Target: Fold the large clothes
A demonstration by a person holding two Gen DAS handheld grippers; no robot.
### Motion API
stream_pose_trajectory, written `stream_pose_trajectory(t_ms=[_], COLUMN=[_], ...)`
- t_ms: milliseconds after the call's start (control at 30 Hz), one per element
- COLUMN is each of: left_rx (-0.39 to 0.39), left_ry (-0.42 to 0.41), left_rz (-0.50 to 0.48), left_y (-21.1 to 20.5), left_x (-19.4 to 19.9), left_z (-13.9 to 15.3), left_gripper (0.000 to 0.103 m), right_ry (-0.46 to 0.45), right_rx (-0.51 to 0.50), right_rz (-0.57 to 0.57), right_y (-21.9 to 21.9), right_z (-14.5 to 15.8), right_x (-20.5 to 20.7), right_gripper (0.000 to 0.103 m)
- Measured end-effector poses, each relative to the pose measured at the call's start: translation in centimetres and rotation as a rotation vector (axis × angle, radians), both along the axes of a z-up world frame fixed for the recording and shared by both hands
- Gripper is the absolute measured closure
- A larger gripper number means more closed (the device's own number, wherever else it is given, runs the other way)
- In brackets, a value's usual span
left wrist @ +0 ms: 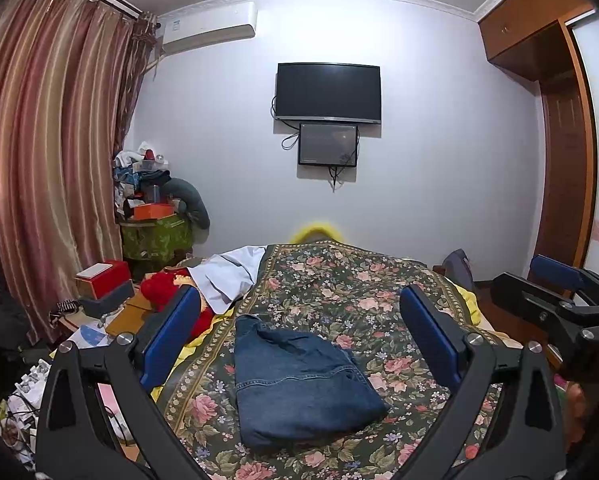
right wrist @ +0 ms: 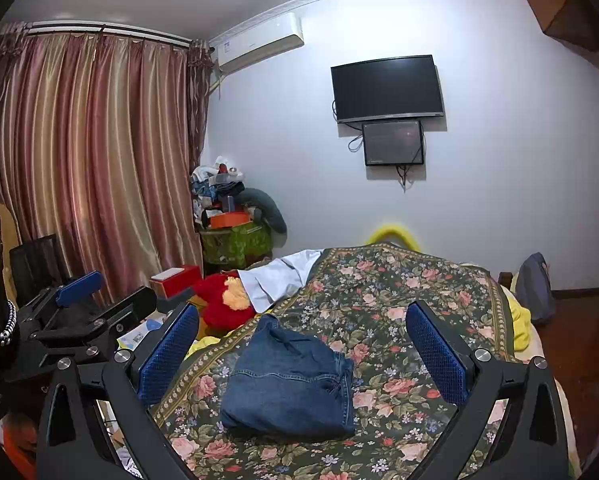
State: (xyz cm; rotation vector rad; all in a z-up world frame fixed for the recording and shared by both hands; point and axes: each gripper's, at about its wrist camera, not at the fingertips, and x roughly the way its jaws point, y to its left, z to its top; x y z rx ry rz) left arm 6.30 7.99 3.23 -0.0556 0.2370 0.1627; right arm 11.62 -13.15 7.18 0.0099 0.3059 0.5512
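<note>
Up front, the left gripper [left wrist: 299,336] and the right gripper [right wrist: 302,344] both hang with fingers spread apart, gripping nothing, above the folded jeans [left wrist: 295,384] lying mid-width near the bed's [left wrist: 379,292] near edge, on the floral bedspread.

My left gripper [left wrist: 299,334] is held level, pointing forward, its two blue-padded fingers [left wrist: 171,330] spread wide apart with nothing between them. My right gripper [right wrist: 301,344] sits in much the same pose, fingers [right wrist: 439,354] wide apart and gripping nothing, black arms angled outward from the lower corners of its own view. The two are side by side and apart, not touching: the right one shows at the right edge of the left camera's view, and the left one shows at the left edge of the right camera's view, its jaws apart there too.
</note>
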Motion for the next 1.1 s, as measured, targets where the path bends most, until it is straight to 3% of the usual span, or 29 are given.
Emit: stream_pose_trajectory(t_ms=[1100], left_rx=[-0.013], left_ry=[0.013], left_rz=[-0.049], left_y=[-1.3], left_x=[-0.3], left_z=[0.3], left_gripper=[0.002], right_ry=[0.002], right_rx=[0.013], right_rz=[-0.028], right_y=[0.5], right_z=[0.0], right_x=[-0.6], right_gripper=[0.0])
